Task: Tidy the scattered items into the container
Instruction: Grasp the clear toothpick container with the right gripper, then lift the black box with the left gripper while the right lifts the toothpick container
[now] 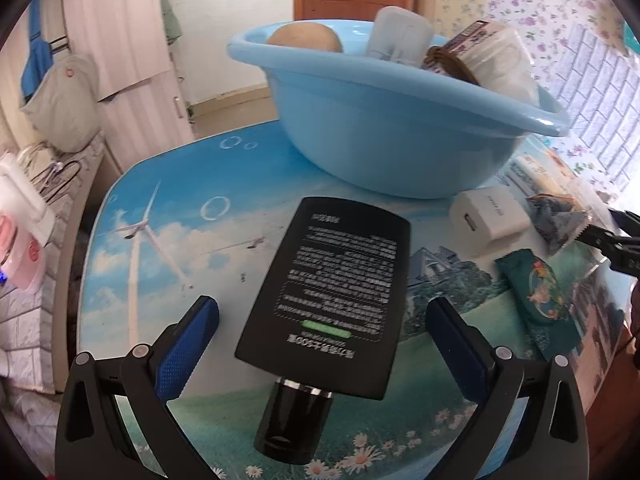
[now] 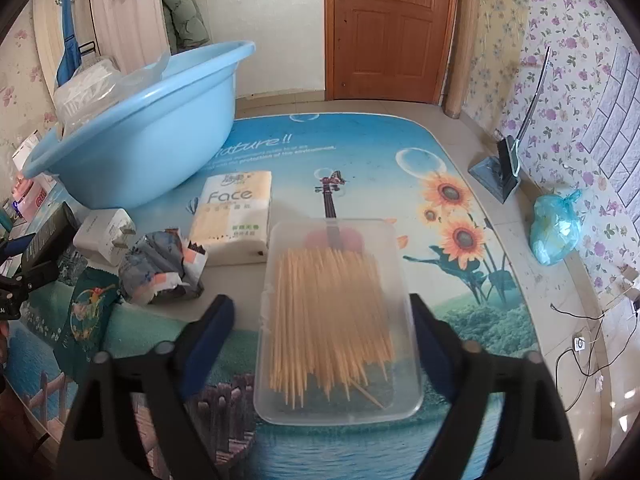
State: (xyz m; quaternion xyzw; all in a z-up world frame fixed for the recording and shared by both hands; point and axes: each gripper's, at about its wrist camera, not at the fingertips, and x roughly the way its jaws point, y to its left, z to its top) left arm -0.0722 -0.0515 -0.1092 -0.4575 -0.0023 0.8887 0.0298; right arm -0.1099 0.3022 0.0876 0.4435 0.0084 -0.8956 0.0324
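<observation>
Charger [image 2: 106,236], crumpled wrapper [image 2: 160,270], tissue pack [image 2: 234,210], perhaps touching, beside basin [image 2: 132,148]

The basin [image 1: 372,128] hides its contents' lower parts; the black bottle's [image 1: 328,304] small print seems unreadable.

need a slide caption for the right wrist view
Open right gripper straddles clear toothpick box on table; blue basin beyond.

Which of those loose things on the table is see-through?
The clear plastic box of toothpicks, lying between the right gripper's open fingers. The tissue pack, white charger and black bottle are all opaque.
</observation>
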